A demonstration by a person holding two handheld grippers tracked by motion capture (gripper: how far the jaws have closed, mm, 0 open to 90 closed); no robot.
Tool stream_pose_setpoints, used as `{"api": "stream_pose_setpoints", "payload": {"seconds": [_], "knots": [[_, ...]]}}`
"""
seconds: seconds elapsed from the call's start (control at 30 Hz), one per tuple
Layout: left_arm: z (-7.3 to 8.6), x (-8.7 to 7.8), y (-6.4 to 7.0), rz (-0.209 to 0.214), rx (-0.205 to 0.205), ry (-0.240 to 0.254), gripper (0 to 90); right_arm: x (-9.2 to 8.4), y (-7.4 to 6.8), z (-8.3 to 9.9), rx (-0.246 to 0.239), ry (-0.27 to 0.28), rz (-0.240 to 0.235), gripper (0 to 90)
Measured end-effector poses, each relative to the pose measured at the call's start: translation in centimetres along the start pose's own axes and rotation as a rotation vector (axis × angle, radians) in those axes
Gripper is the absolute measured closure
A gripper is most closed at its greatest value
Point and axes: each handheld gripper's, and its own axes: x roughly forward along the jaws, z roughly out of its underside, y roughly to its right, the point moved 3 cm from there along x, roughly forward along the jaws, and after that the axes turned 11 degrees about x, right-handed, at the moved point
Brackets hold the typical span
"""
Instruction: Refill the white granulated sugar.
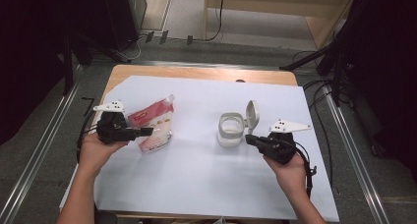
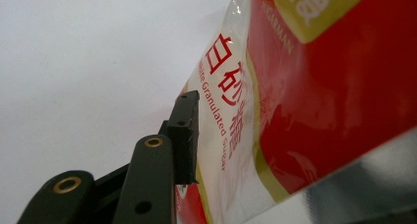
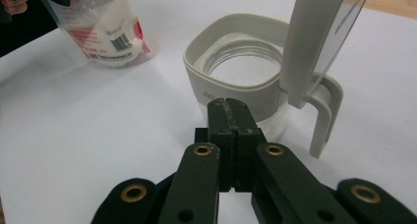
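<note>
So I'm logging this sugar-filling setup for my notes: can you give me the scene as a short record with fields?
surface: white sheet on a wooden table
bag: red-and-clear sugar bag, standing at the left tool
left tool: one pad beside the bag; grip cannot be told
container: white canister, lid flipped up
right tool: shut, empty, pointing at the canister

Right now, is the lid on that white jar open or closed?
Open. The jar's lid stands flipped up on its hinge, and you can look straight down into its round mouth.
</note>
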Motion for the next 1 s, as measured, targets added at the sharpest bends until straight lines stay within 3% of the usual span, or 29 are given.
{"api": "stream_pose_setpoints", "payload": {"seconds": [0.3,0.5,0.57,0.7,1.0], "knots": [[-0.1,-0.3,0.4,-0.009,0.007,0.009,50.0,-0.4,0.2,-0.3,-0.006,0.001,0.018,90.0],[-0.1,-0.7,0.8,-0.034,0.022,0.009,46.7,-1.3,0.9,-0.7,0.016,0.015,0.031,90.0],[0.0,-0.9,0.8,-0.042,0.027,0.004,41.9,-1.5,1.1,-0.9,0.026,0.019,0.03,90.0],[0.2,-1.2,0.9,-0.041,0.016,0.003,41.4,-2.0,1.6,-1.1,0.053,0.03,0.016,90.0],[0.9,-2.3,1.4,-0.056,0.018,0.001,41.7,-3.0,2.9,-1.4,0.069,0.03,0.069,90.0]]}}
